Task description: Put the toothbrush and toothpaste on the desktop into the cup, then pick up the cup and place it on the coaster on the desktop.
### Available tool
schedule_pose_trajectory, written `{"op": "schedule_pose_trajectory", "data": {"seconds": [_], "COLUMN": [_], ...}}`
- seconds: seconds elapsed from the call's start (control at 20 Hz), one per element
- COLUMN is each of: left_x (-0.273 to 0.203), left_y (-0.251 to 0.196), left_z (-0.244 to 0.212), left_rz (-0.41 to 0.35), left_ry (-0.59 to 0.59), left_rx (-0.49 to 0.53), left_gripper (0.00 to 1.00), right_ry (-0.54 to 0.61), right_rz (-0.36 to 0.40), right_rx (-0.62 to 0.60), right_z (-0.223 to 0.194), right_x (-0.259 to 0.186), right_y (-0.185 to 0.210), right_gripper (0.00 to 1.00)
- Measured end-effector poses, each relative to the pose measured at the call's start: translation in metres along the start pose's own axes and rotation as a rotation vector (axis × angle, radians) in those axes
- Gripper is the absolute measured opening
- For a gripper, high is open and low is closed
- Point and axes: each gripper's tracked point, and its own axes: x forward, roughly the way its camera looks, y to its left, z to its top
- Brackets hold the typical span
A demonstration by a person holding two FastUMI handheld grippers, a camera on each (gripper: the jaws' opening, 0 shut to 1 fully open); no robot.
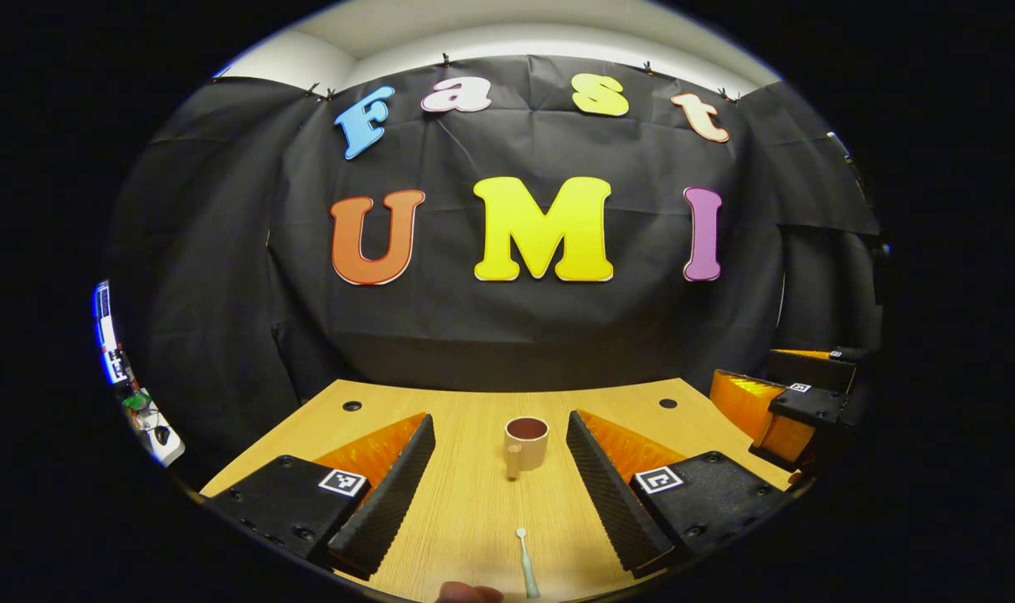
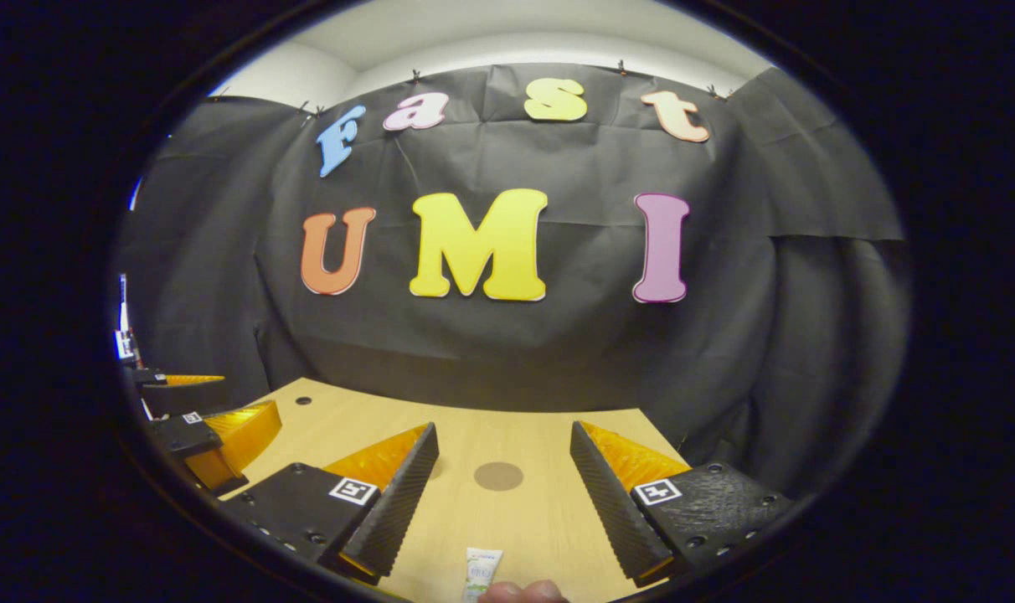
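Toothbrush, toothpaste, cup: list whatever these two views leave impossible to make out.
- Toothbrush, left gripper view: its near end runs past the bottom edge, so its full length is cut off.
- Toothpaste, right gripper view: just its far end is in frame; the rest lies below the bottom edge.
- Cup, left gripper view: dark inside, contents cannot be told.
- Other gripper, left gripper view: cropped at the right edge, so its fingers' opening is unclear there.

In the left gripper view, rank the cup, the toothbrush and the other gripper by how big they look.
1. The other gripper at the right edge, though partly cut off.
2. The beige ceramic cup.
3. The thin pale toothbrush: about as long as the cup is tall, but far slimmer.
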Motion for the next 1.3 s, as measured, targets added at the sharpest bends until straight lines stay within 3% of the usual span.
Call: {"op": "schedule_pose_trajectory", "data": {"seconds": [0.7,1.3], "left_x": [-0.023,0.002], "left_y": [-0.035,-0.043], "left_z": [-0.162,-0.248], "left_rz": [-0.065,-0.016], "left_ry": [0.416,0.571], "left_rx": [-0.025,-0.076], "left_gripper": [1.0,1.0], "right_ry": [0.333,0.503], "right_rz": [0.008,0.022], "right_rx": [-0.034,-0.02], "right_z": [-0.143,-0.227], "right_x": [-0.012,-0.014], "right_y": [-0.016,-0.006], "right_gripper": [0.98,0.96]}}
